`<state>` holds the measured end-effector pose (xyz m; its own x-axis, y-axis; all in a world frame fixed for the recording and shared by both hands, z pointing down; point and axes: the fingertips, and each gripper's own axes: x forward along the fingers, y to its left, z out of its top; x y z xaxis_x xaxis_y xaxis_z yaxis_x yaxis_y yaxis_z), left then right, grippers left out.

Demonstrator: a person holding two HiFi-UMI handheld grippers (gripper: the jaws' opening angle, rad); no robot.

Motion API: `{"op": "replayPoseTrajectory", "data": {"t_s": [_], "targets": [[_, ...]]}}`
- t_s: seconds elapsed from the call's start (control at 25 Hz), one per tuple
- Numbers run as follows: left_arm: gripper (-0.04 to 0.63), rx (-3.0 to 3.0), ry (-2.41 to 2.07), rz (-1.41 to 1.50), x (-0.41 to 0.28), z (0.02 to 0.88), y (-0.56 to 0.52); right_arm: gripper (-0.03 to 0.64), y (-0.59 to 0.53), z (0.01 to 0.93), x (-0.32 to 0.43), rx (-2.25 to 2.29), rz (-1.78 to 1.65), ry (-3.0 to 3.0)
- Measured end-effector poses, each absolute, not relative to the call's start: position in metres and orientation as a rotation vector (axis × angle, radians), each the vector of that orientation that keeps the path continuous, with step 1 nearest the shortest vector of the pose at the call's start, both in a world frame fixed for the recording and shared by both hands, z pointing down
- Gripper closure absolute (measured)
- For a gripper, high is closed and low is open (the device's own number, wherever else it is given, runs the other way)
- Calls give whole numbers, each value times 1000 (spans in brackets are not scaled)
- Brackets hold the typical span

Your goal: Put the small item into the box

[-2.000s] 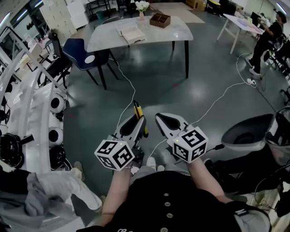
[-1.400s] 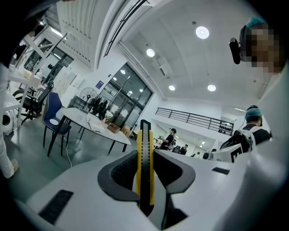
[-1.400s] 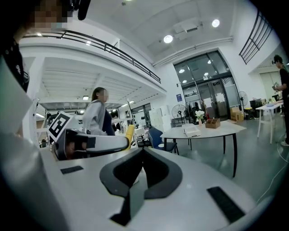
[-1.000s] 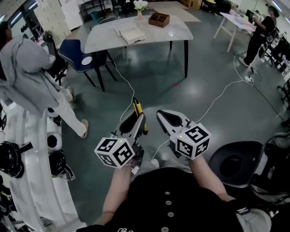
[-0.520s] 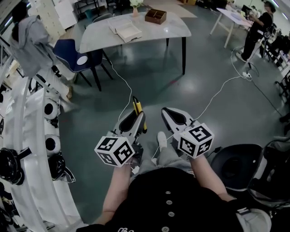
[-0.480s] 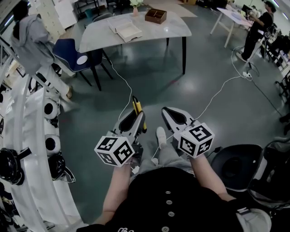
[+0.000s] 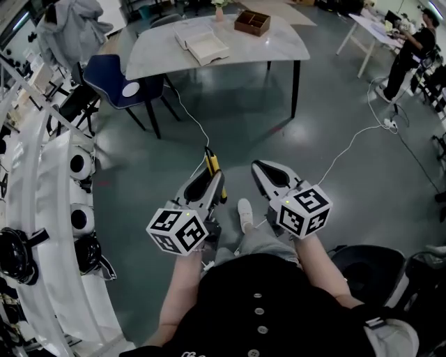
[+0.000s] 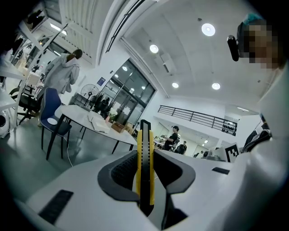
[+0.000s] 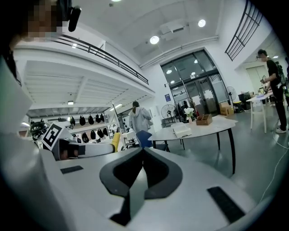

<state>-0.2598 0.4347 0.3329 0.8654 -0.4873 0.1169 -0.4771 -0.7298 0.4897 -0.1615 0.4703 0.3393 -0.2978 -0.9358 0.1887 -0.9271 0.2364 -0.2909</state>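
A white round-cornered table (image 7: 275, 43) stands on the grey floor (image 7: 313, 104). On it sit a brown wooden box (image 7: 252, 22), a small vase of flowers (image 7: 220, 11) and a flat white open thing (image 7: 202, 43), perhaps a book. White cables (image 7: 346, 148) trail over the floor.

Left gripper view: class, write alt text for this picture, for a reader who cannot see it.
The left claw is shut on a slim yellow-and-black utility knife, held on edge and pointing out past the claw tips. Beyond, a white oval table stands with a blue chair beside it, and a person in a grey hooded top stands near the chair.
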Motion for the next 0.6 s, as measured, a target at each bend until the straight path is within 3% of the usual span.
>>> {"op": "replayPoseTrajectory", "data": {"t_s": [0.6], "targets": [[469, 2544, -800, -47, -168, 331, 262, 614, 286, 349, -72, -1698, -573, 2550]]}}
